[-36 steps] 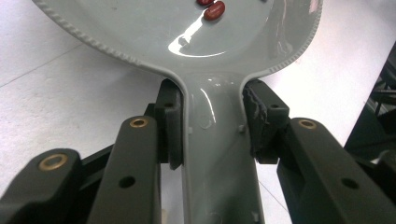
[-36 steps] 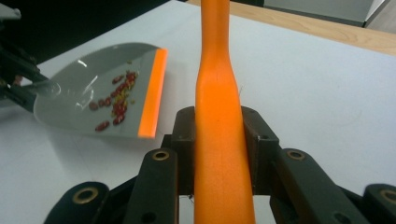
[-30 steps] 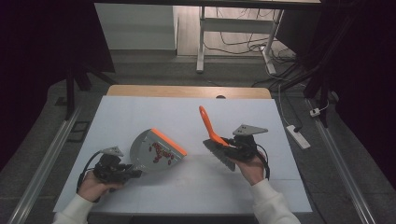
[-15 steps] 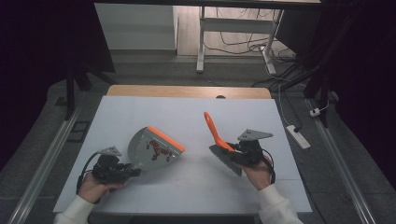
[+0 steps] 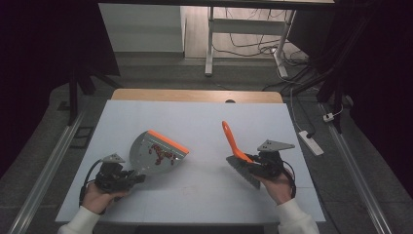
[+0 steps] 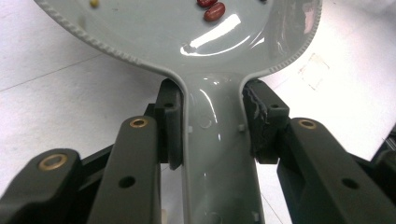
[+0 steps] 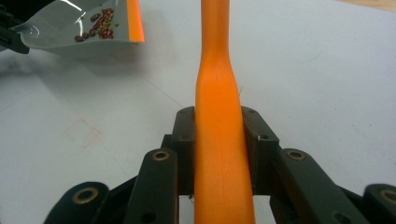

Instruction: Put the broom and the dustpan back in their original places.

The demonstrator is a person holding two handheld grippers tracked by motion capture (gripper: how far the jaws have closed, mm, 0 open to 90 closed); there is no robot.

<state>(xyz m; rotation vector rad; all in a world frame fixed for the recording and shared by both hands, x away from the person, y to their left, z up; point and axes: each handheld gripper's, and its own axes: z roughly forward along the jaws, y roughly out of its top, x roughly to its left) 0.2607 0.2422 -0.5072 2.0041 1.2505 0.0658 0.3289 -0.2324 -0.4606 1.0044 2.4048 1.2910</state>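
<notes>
A grey dustpan (image 5: 155,152) with an orange lip holds several red beans (image 5: 158,152) and is tipped up off the white table. My left gripper (image 5: 127,179) is shut on the dustpan's handle (image 6: 218,154), with beans (image 6: 214,11) just beyond it in the pan. At the right, my right gripper (image 5: 253,165) is shut on a hand brush (image 5: 234,146) with an orange handle (image 7: 218,116) and grey bristles (image 5: 243,171). In the right gripper view the dustpan (image 7: 88,25) lies at upper left.
The white table top (image 5: 204,131) has a wooden strip along its far edge (image 5: 195,95). A power strip (image 5: 309,141) lies on the floor at the right. Desk legs and cables (image 5: 243,44) stand beyond the table.
The right gripper has carried the brush to the right and lowered it toward the table, away from the dustpan. The left gripper and dustpan shifted slightly left.
</notes>
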